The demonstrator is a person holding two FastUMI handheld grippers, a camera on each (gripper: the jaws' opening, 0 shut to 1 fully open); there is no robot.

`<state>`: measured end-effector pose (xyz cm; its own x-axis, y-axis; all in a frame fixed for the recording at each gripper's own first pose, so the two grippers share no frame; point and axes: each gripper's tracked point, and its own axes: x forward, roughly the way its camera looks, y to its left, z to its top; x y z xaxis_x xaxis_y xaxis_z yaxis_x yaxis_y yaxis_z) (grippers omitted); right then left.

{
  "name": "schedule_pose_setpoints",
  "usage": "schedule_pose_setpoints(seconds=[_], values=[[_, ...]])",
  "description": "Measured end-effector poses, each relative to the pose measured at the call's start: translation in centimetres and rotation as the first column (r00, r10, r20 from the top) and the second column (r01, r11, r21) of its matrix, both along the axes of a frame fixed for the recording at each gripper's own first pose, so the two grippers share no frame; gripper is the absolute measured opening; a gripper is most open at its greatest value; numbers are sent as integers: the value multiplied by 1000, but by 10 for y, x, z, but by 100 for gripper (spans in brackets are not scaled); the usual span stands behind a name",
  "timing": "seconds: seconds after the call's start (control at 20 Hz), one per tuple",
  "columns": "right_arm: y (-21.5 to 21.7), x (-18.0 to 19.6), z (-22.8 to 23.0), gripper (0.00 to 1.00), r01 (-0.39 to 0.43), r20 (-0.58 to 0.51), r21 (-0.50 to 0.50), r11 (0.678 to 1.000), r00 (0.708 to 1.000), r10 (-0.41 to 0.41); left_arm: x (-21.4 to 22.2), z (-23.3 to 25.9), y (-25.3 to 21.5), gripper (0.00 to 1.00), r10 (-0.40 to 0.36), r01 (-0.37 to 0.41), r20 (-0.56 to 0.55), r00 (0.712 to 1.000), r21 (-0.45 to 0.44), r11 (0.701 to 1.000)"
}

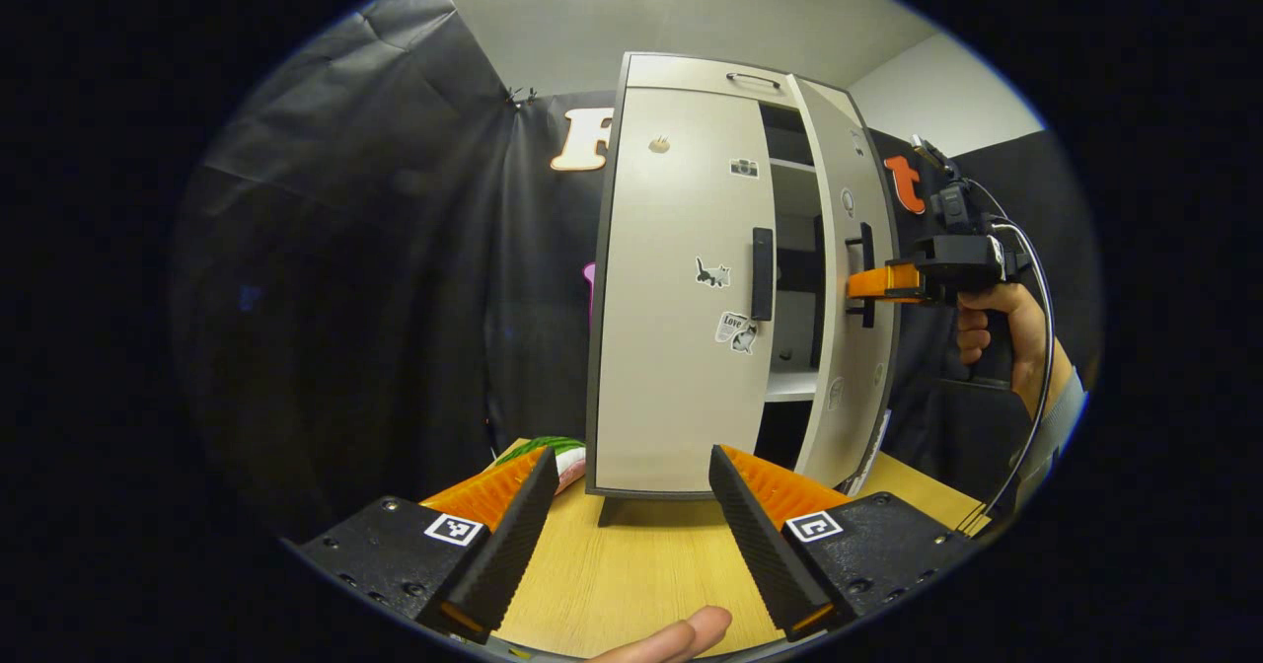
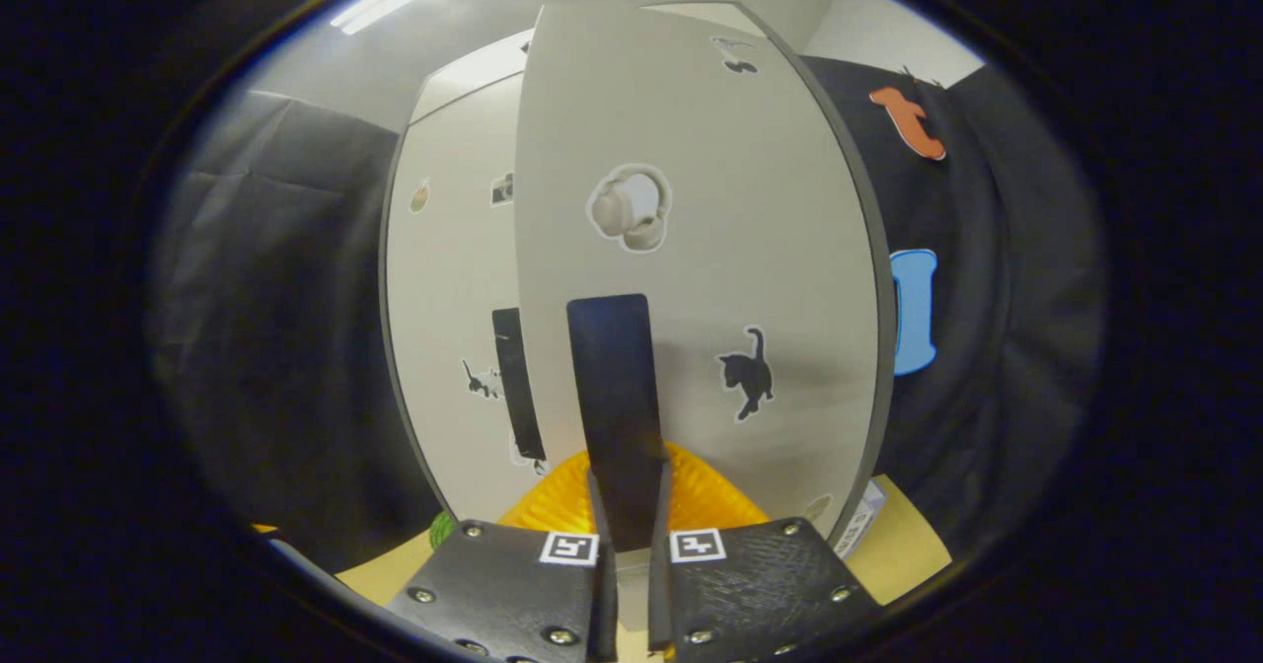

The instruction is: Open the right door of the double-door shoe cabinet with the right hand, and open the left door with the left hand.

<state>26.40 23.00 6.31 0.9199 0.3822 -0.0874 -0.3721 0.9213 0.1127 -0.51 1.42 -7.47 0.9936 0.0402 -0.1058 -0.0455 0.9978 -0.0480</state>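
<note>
Right tool [image 2: 629, 545] is clamped on the right door's handle [image 2: 614, 397], door ajar (a sticker reads "Love" [image 1: 731, 324]). Left tool [image 1: 627, 505] gapes wide, empty, facing the cabinet [image 1: 681, 288] on the desk [image 1: 631, 564].

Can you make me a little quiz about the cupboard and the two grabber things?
1. True or false: the right door is partly open.
2. What is the right gripper clamped on?
A. a shoe
B. the right door's handle
C. a cat sticker
3. Fill in: the left gripper is open and hangs above the ____, short of the left door.

Key: 1 true; 2 B; 3 table.
</note>
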Motion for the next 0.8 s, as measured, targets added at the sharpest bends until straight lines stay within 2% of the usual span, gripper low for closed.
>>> schedule_pose_setpoints(seconds=[0.4, 0.8], values=[[-24, -14, 6, 12, -15, 19, -5, 1000, 1000, 15, -2, 3, -1, 96, -22, 22, 8, 1000, 15, 1000], [-66, -25, 10, 11, 31, 39, 9, 999, 999, -32, -8, 5, -35, 96, -82, 82, 9, 997, 0, 997]])
